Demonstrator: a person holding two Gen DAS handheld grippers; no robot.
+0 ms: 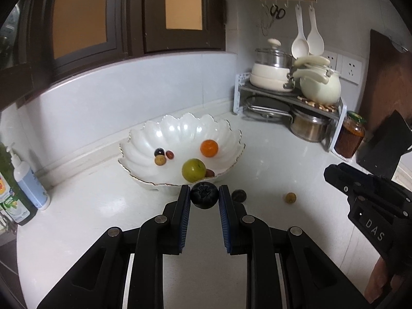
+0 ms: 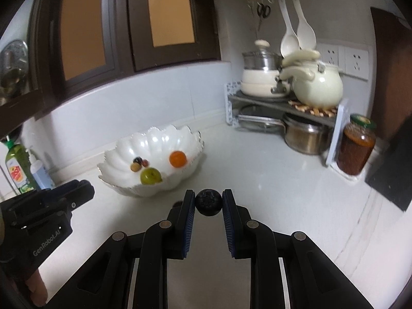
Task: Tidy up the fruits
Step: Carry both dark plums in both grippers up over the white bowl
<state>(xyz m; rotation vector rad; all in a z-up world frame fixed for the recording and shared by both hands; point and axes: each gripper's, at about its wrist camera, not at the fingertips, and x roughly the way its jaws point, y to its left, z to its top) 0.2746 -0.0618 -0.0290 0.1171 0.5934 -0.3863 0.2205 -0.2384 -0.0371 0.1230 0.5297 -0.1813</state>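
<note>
Two grippers, left gripper [image 1: 204, 198] and right gripper [image 2: 208, 202], fingers clamped on dark fruits, bare counter [image 2: 257, 175] beside scalloped bowl rim [image 1: 159, 184].

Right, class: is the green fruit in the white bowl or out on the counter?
In. The green fruit lies inside the scalloped white bowl, near its front rim, with the orange behind it.

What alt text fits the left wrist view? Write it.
The left gripper pinches a small round dark blue fruit above a white counter. Ahead sits a white scalloped bowl holding an orange fruit, a green fruit and smaller ones.
</note>
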